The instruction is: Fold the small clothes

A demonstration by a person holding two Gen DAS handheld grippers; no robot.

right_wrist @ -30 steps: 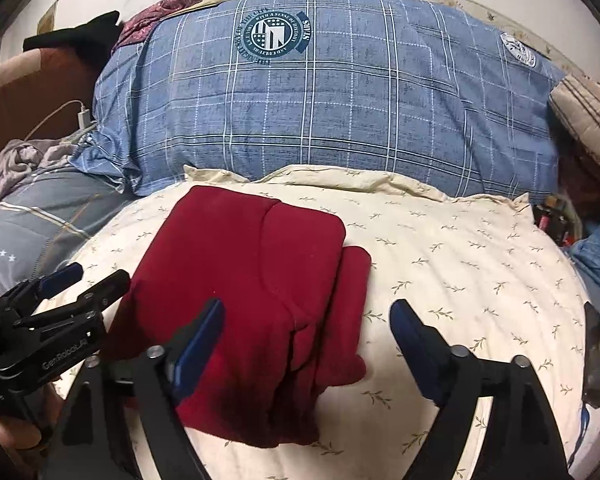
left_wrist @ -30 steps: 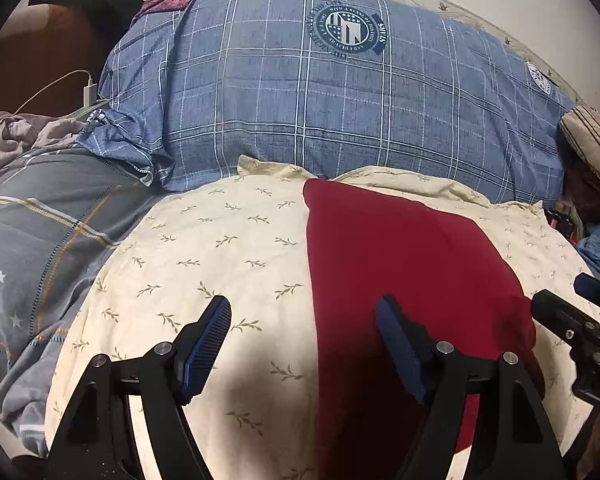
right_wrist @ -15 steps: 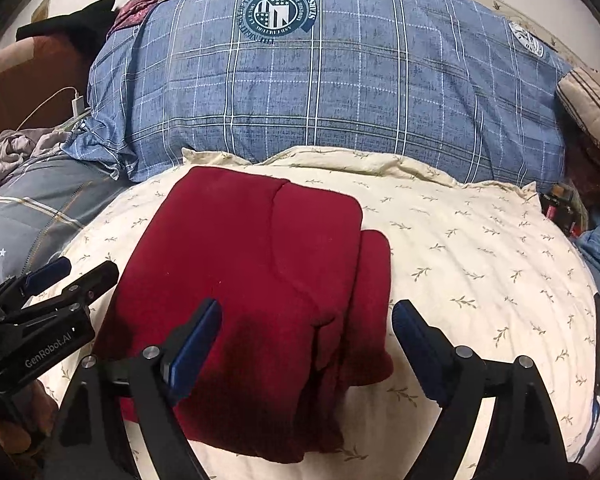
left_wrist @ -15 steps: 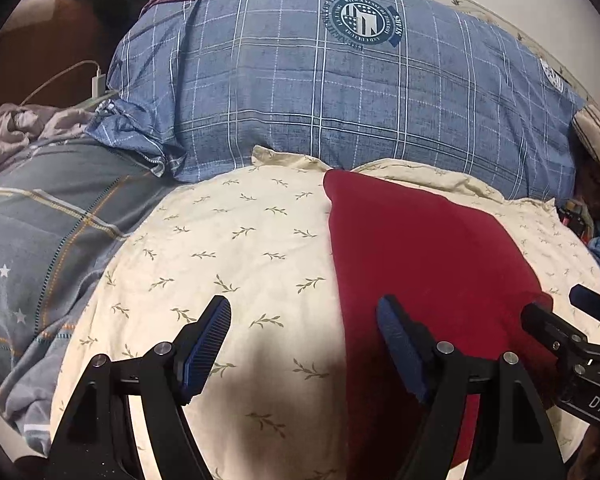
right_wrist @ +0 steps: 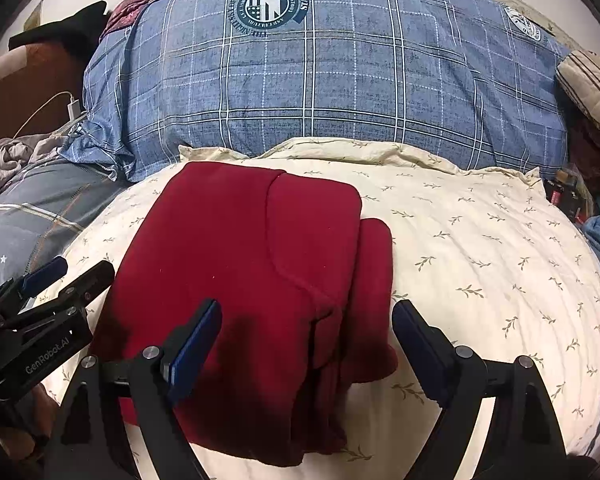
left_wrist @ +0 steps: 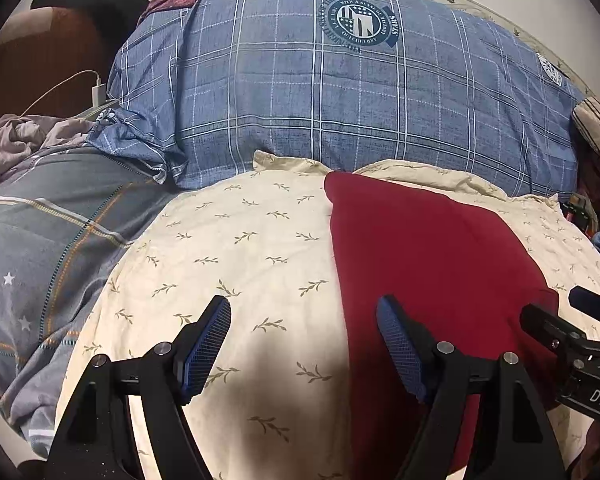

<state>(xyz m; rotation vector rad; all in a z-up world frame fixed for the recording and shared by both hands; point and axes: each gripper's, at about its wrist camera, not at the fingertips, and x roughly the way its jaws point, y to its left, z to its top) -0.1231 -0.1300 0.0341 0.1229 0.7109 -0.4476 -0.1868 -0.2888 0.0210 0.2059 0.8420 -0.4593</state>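
The red cloth [right_wrist: 240, 280] lies folded on the cream pillow [right_wrist: 480, 248], in front of the big blue pillow [right_wrist: 320, 80]. The left tool [left_wrist: 304, 340] and right tool [right_wrist: 306, 340] hang over it, both spread wide and holding nothing. The fold looks almost done. Next, maybe tuck in the loose right edge.

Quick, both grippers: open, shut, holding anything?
Left gripper: open, empty, above the cream pillow.
Right gripper: open, empty, over the folded red garment.
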